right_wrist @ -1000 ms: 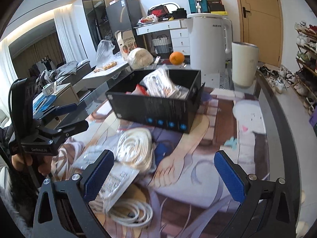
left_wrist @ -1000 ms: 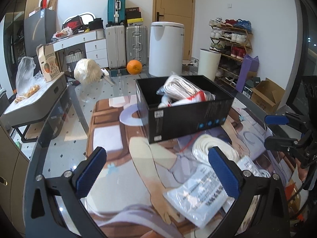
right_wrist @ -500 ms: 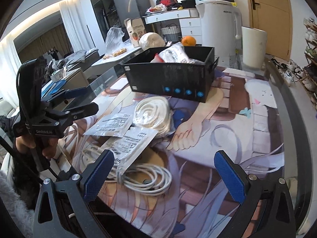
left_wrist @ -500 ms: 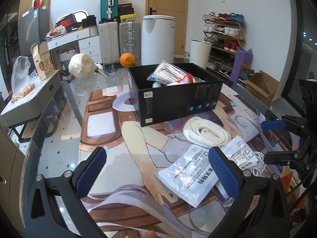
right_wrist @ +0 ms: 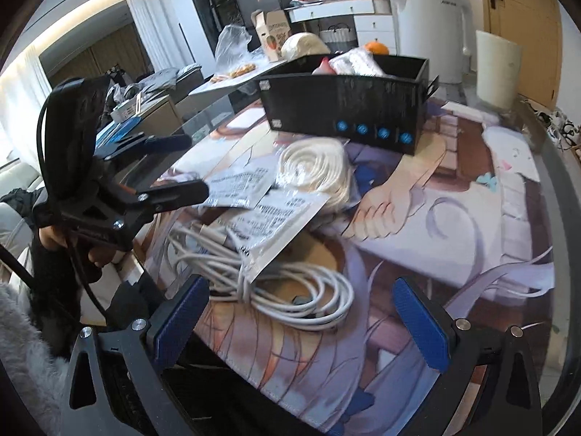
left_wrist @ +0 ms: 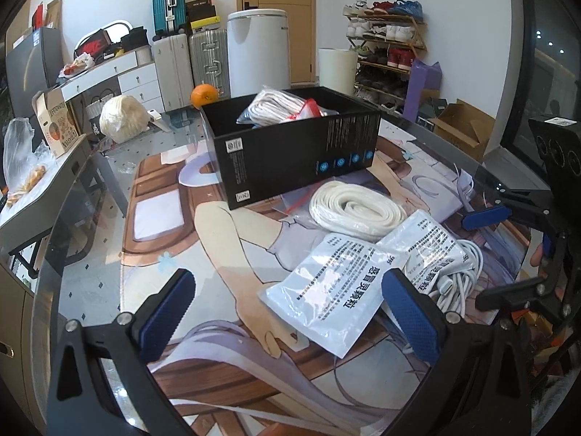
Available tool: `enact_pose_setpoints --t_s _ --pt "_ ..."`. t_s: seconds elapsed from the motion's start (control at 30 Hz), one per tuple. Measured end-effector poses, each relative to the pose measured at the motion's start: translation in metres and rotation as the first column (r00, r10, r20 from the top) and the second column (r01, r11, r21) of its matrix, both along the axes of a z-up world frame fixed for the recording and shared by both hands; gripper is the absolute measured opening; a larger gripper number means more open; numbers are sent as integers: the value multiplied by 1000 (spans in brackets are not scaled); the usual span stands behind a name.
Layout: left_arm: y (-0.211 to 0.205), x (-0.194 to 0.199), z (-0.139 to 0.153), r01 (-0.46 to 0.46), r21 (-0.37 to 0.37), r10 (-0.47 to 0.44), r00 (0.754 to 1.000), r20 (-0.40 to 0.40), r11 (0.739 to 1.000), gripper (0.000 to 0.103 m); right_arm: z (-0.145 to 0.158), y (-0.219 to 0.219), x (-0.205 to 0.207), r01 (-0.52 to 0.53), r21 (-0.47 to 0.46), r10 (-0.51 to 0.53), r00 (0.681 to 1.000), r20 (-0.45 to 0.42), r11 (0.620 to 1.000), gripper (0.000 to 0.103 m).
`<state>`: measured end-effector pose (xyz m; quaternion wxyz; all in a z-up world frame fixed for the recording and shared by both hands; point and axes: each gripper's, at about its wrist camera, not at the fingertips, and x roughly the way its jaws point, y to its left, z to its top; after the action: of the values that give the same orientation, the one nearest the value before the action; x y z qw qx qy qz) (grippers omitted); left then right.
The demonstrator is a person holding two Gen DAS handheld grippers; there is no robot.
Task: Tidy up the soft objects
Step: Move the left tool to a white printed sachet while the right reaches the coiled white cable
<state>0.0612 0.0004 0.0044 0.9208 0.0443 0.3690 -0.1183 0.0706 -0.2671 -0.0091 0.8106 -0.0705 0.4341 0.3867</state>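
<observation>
A black box (left_wrist: 290, 152) stands on the printed mat (left_wrist: 225, 254) and holds bagged white cords (left_wrist: 279, 107). In front of it lie a coiled white rope (left_wrist: 356, 207), two white sachets (left_wrist: 326, 305) (left_wrist: 432, 247) and a loose white cable (left_wrist: 461, 279). My left gripper (left_wrist: 290, 312) is open above the mat, its right finger over the nearer sachet's edge. My right gripper (right_wrist: 301, 323) is open just above the cable (right_wrist: 283, 287), with the sachets (right_wrist: 276, 225), rope (right_wrist: 316, 167) and box (right_wrist: 345, 109) beyond. Each gripper shows in the other view: the right gripper (left_wrist: 490, 254) and the left gripper (right_wrist: 185, 167), both empty.
An orange (left_wrist: 203, 94) and a round white bundle (left_wrist: 123, 118) sit at the table's far side. The round glass table's edge (left_wrist: 54, 239) curves on the left. Beyond stand a white bin (left_wrist: 258, 51), suitcases (left_wrist: 189, 61) and a shoe rack (left_wrist: 385, 43).
Both grippers have drawn back from the box toward the near table edge, staying open. The sachets and loose cable now show fully in both views.
</observation>
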Motion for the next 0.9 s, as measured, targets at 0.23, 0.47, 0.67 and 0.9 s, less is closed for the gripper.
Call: enact_pose_setpoints --t_s 0.23,0.47,0.67,0.9 --pt "1 6 -8 -15 4 15 1000 -20 1000 103 -3 16 4 -19 -34 21 999 50 999 102" --pt "8 15 -13 -57 -7 57 997 -51 998 103 -6 10 26 115 -66 -109 990 94 991 102" --pt "9 17 -14 -58 -10 57 996 -65 998 103 -6 -10 50 255 -69 -248 964 90 964 102" --pt "6 14 -10 -2 -70 -3 997 -77 998 103 0 -28 48 294 -22 -292 955 51 956 102"
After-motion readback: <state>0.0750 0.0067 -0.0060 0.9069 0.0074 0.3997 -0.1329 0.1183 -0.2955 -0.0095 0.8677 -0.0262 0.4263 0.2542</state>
